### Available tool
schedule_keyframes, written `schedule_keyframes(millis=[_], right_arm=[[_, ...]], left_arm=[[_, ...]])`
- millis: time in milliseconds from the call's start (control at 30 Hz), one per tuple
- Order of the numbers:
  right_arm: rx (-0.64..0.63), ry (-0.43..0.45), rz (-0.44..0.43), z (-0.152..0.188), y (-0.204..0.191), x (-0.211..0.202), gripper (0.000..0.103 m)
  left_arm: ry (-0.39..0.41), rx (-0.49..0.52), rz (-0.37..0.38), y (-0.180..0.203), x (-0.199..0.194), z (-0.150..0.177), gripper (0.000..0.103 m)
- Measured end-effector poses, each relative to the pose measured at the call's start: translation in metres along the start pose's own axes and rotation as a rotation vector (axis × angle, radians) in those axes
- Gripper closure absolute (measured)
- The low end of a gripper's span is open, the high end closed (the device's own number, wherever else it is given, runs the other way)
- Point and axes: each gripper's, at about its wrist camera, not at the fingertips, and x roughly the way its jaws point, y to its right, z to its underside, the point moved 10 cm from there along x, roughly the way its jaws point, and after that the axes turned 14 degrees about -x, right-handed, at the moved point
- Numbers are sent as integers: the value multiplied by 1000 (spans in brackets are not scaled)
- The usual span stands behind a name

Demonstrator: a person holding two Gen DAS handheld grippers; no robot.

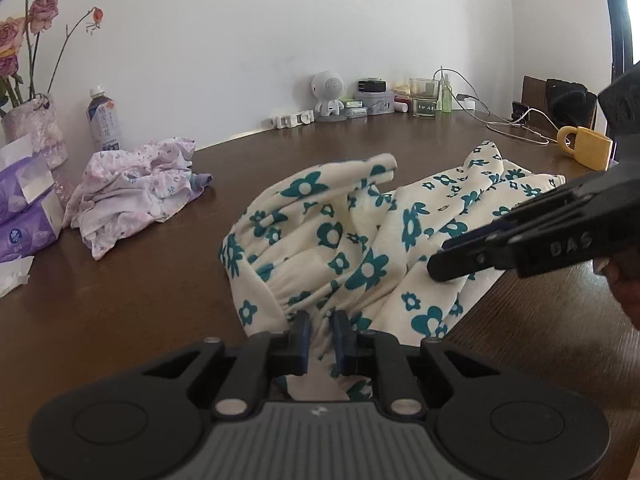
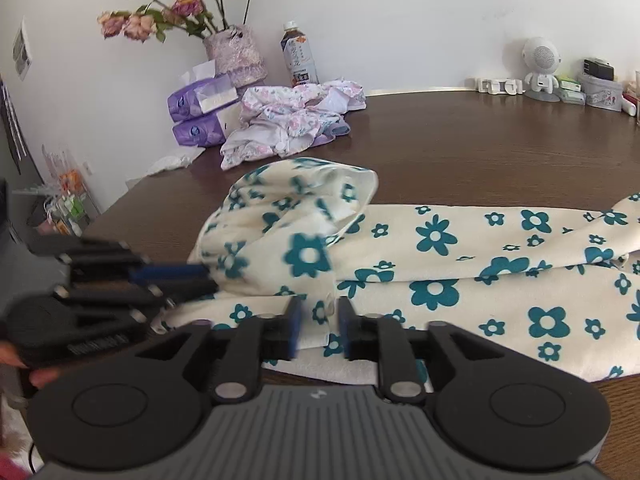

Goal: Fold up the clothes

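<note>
The dark brown wooden table carries everything, and the white wall stands behind it. On the near part of the table lies the cream cloth garment with teal flower print, partly flat, with one part raised and bunched. Beyond the garment, nearer to the wall, sits a crumpled pile of pink and lilac printed clothes. Beside this pile stand two purple tissue packs, a lilac vase with dried pink roses and a drink bottle with dark liquid; its label is not readable. A yellow mug stands behind the garment, at its far end.

The left gripper pinches the gathered elastic edge of the garment between narrow fingers. The right gripper has its fingers narrowly apart with a fold of the garment between them; I cannot tell if they press it. In the left wrist view, the letters "BAS" can be read on its body.
</note>
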Motion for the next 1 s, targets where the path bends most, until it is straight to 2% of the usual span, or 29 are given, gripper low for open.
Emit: schedule_keyframes(millis=[33, 133, 267, 300, 333, 367, 500, 633, 800, 900, 967, 1000], right_arm=[[11, 20, -1, -4, 2, -4, 59], [23, 82, -18, -21, 4, -11, 57], [23, 92, -26, -40, 1, 10, 54], [28, 82, -30, -41, 0, 17, 61], [33, 65, -31, -40, 0, 24, 85], [38, 46, -25, -37, 1, 29, 99], [66, 8, -22, -19, 5, 41, 99], [49, 12, -20, -13, 3, 42, 99], [39, 6, -18, -10, 6, 36, 99], [41, 7, -40, -9, 7, 30, 92], [41, 29, -48, -15, 9, 23, 76], [40, 47, -48, -19, 11, 18, 61]], left_arm=[[0, 1, -1, 0, 0, 0, 90], [-2, -14, 1, -2, 0, 1, 90], [5, 4, -18, 1, -1, 2, 91], [13, 4, -20, 1, -4, 0, 90], [21, 5, -22, 2, -7, -2, 89], [35, 1, -18, 2, -10, -6, 89], [94, -29, -5, -2, -20, -30, 89], [64, -35, -13, -6, 1, -41, 89], [18, 9, -57, -13, 19, -28, 90], [24, -11, -41, -15, 15, -32, 89], [29, -27, -27, -16, 12, -37, 89], [32, -34, -20, -16, 10, -39, 89]])
